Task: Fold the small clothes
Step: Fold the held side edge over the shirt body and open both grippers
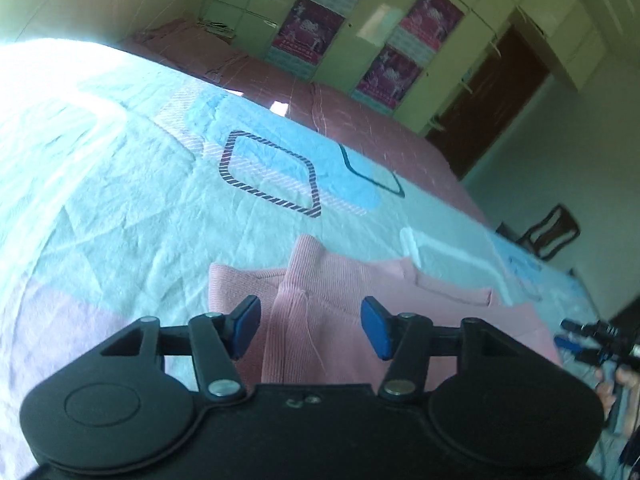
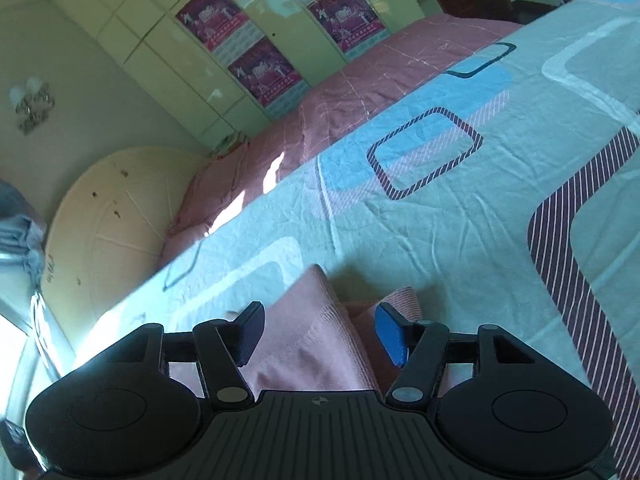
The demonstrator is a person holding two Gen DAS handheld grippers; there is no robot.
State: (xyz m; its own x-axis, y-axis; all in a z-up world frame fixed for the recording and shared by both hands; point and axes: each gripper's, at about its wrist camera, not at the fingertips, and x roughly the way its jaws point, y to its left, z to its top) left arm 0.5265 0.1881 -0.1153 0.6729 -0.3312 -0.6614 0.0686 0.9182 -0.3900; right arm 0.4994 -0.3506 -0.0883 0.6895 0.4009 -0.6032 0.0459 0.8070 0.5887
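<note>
A small pink ribbed garment (image 1: 328, 300) lies on the pale blue patterned bedsheet (image 1: 120, 208), partly folded with a raised fold running up its middle. My left gripper (image 1: 310, 328) is open, its blue pads either side of that fold, just above the cloth. In the right wrist view the same pink garment (image 2: 312, 328) shows a peaked corner between the fingers of my right gripper (image 2: 320, 334), which is open and holds nothing. The right gripper also shows at the right edge of the left wrist view (image 1: 588, 340).
The bedsheet (image 2: 460, 220) covers a wide bed, with a pink quilt (image 1: 320, 96) along the far side. Green wardrobes with posters (image 1: 312, 28) stand behind. A headboard (image 2: 112, 216) is at the left and a dark chair (image 1: 552, 232) beyond the bed's end.
</note>
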